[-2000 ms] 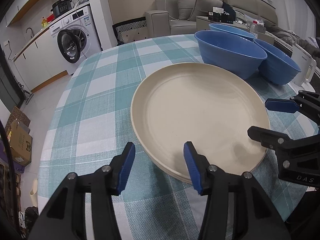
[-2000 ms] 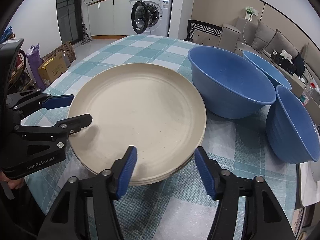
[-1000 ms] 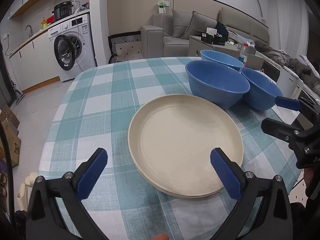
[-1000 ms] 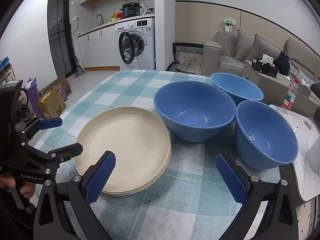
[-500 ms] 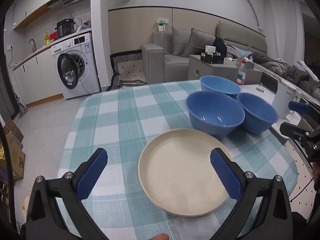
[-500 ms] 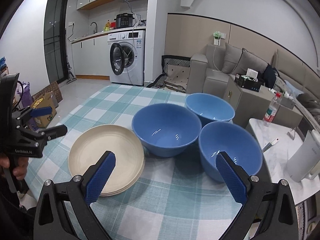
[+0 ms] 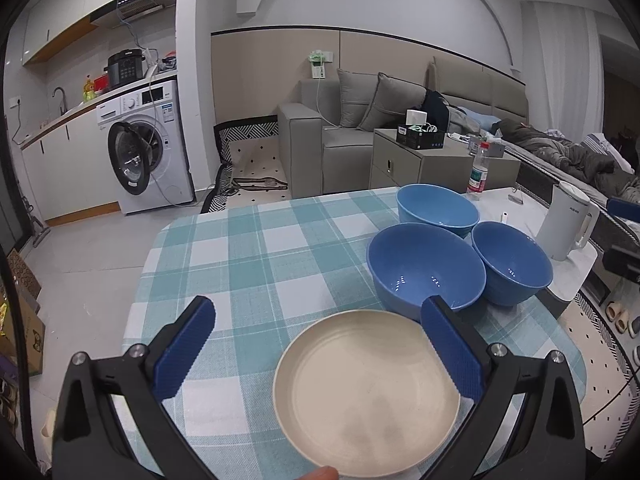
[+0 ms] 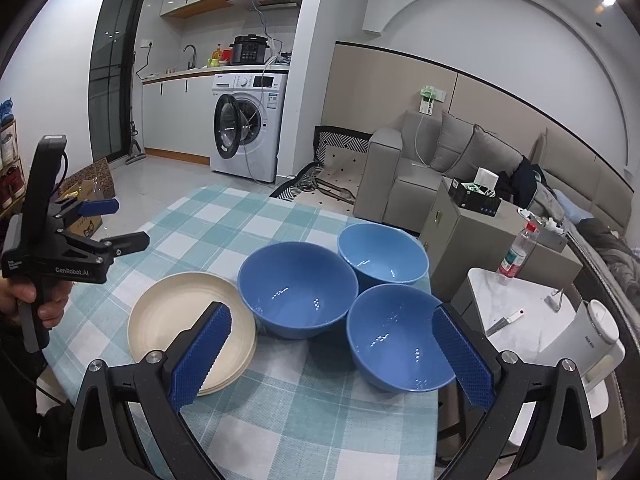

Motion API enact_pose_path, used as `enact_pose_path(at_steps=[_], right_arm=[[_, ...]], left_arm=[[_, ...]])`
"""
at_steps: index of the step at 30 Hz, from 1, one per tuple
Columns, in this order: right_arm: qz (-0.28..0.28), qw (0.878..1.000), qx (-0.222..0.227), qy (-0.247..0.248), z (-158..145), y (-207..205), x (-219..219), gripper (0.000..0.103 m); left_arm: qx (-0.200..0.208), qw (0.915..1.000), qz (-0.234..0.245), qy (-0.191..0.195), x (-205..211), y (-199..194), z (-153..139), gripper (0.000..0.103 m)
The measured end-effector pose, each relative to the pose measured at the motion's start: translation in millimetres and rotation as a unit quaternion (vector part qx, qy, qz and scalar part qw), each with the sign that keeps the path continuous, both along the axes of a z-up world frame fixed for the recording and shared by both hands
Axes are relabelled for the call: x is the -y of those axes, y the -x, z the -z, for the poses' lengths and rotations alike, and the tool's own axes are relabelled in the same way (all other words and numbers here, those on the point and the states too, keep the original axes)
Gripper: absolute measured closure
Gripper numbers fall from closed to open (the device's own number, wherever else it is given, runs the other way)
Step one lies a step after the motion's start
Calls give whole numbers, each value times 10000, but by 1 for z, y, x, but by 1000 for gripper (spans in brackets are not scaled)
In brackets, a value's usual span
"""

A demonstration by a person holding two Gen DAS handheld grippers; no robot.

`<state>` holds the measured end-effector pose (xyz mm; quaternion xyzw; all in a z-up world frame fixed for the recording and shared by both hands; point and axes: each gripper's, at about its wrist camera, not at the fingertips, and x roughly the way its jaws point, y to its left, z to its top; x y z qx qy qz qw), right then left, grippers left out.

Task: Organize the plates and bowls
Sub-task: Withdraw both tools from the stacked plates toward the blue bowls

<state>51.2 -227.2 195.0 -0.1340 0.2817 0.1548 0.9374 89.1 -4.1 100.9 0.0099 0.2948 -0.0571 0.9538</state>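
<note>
A stack of cream plates (image 7: 366, 392) (image 8: 180, 320) rests on the checked tablecloth near the table's front edge. Three blue bowls stand just beyond it: a large bowl (image 7: 426, 268) (image 8: 298, 288), a second bowl (image 7: 512, 264) (image 8: 396, 332) to its right, and a third bowl (image 7: 438, 210) (image 8: 382, 254) behind them. My left gripper (image 7: 316, 314) (image 8: 128, 222) hovers open well above the plates, holding nothing. High over the bowls, my right gripper (image 8: 331, 314) is also open and holds nothing. A hand holds the left gripper's handle.
A white kettle (image 7: 568, 222) (image 8: 588, 344) stands on a marble side table right of the bowls, with a water bottle (image 8: 516, 254) behind it. A washing machine (image 7: 148, 152) and a grey sofa (image 7: 344, 136) lie beyond the table. Bare tablecloth (image 7: 248, 256) stretches left of the dishes.
Both grippers have opened wide and risen back away from the plate stack. The plates and bowls have stayed where they were.
</note>
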Motion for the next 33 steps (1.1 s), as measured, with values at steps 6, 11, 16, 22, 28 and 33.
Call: enact_pose_path(at_steps=[6, 11, 16, 22, 28, 33], right_arm=[[44, 10000, -16, 44, -13, -18, 9, 1], [139, 9999, -89, 30, -22, -38, 22, 1], [215, 9996, -203, 16, -26, -60, 32, 1], [223, 9994, -273, 27, -27, -85, 36, 1], [227, 9991, -348, 38, -20, -109, 38, 1], [321, 9981, -519, -78, -13, -131, 47, 1]], left_arm=[[-83, 9998, 161, -80, 16, -21, -5, 0], [-152, 9995, 266, -119, 29, -43, -10, 0], [-246, 9989, 394, -77, 40, -67, -12, 0], [-331, 9980, 540, -63, 52, -95, -18, 0], [-432, 9971, 620, -10, 58, -114, -17, 0], [-563, 9960, 696, 54, 62, -129, -15, 0]])
